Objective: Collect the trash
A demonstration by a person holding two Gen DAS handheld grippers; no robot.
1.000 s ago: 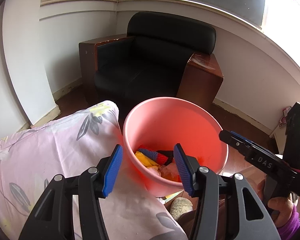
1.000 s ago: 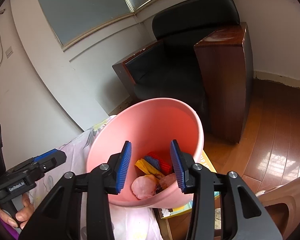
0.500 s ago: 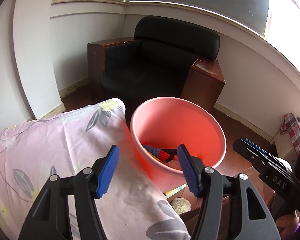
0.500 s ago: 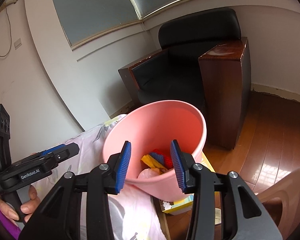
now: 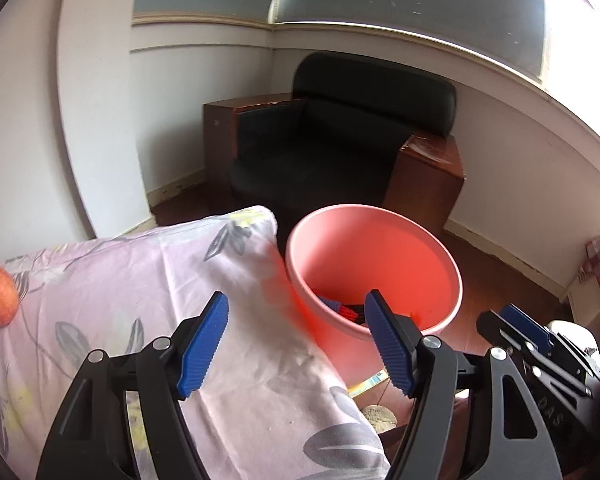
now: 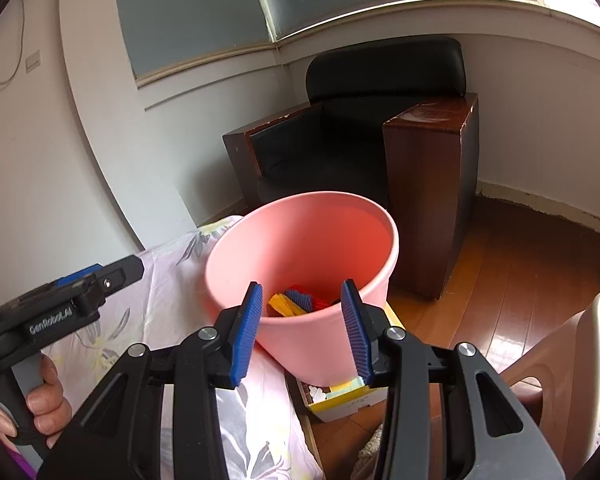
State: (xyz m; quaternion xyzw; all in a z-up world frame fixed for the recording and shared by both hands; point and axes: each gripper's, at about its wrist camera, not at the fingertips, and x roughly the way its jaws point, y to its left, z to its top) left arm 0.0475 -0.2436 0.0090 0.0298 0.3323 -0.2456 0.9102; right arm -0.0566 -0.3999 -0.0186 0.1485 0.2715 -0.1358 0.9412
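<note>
Where colourful trash (image 6: 296,302) lies, pink bin (image 6: 300,240) gapes.

The left black two-finger gripper with blue ribbed pads (image 5: 296,344) tilts downward, its jaws wide apart and just been opening, nothing between them. The right black gripper with blue ribbed pads (image 6: 302,334) also tilts downward, jaws partly apart and empty. A bare hand (image 6: 36,400) grasps the left gripper's handle

A pink bucket (image 6: 304,264) holding colourful trash (image 6: 296,302) stands beside a floral-sheeted bed (image 6: 172,300); the right gripper (image 6: 302,334) hovers empty before it.
</note>
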